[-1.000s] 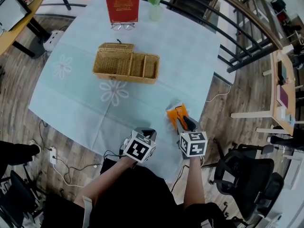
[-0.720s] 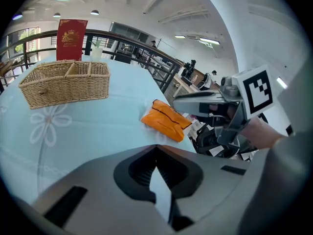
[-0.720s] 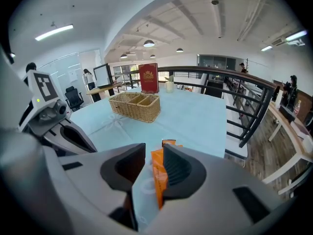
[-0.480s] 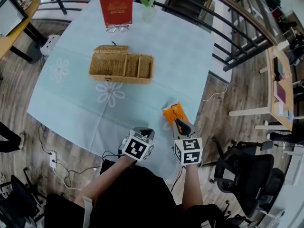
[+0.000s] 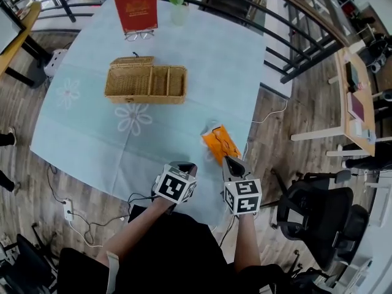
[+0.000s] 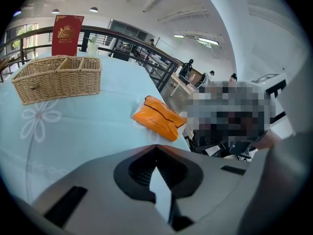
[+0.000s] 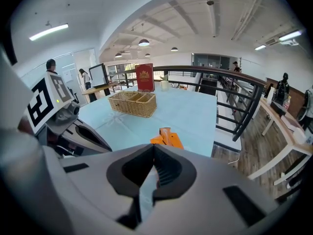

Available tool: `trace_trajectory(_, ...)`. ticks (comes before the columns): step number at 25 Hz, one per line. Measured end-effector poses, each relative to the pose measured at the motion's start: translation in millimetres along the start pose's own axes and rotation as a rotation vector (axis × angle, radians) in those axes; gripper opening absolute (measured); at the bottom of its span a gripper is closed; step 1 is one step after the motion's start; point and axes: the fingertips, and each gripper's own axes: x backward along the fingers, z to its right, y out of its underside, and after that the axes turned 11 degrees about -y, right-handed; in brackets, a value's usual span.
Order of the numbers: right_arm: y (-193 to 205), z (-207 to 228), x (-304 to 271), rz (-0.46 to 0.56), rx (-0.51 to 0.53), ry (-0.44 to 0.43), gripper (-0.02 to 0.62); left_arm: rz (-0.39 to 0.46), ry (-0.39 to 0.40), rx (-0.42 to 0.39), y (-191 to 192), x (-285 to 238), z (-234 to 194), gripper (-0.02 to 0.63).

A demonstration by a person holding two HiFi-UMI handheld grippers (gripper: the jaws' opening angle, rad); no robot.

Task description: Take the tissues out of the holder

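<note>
An orange tissue pack (image 5: 218,143) lies flat on the pale blue tablecloth near the table's right edge, also visible in the left gripper view (image 6: 158,117) and the right gripper view (image 7: 166,137). The wicker holder (image 5: 146,80), with a lidded part and open compartments, stands farther back on the table. My right gripper (image 5: 229,162) sits just short of the pack's near end, shut with nothing between its jaws (image 7: 153,147). Beside it, over the table's near edge, my left gripper (image 5: 184,167) is also shut and empty (image 6: 156,147).
A red book (image 5: 135,5) stands upright at the table's far end with glasses (image 5: 139,35) in front of it and a pale cup (image 5: 179,12) beside it. A black railing (image 5: 294,48) runs along the right. An office chair (image 5: 318,219) stands at the lower right.
My right gripper has drawn back from over the orange pack toward the table's near edge and its jaws have shut. The pack stays on the cloth. The left gripper has hardly moved.
</note>
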Motion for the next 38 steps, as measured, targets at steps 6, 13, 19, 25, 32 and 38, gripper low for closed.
trace_trajectory(6, 13, -6, 7, -0.015, -0.033, -0.002, 0.012, -0.007, 0.01, -0.014, 2, -2, 9, 0.006)
trace_trajectory(13, 30, -16, 18, -0.028, -0.062, -0.006, 0.012, -0.011, 0.017, -0.032, 9, -4, 21, 0.006)
trace_trajectory(19, 49, -17, 16, -0.055, -0.113, -0.017, 0.012, -0.008, 0.024, 0.0, 9, -3, 27, 0.006)
trace_trajectory(25, 71, -17, 22, -0.09, -0.159, -0.011, 0.012, 0.0, 0.006, -0.007, 13, -7, 30, 0.006)
trace_trajectory(32, 87, -20, 27, -0.114, -0.256, 0.012, 0.012, -0.003, -0.003, -0.02, 21, -10, 36, 0.006)
trace_trajectory(38, 91, -25, 27, -0.121, -0.286, 0.001, 0.012, 0.025, -0.022, -0.03, 19, -8, 39, 0.006)
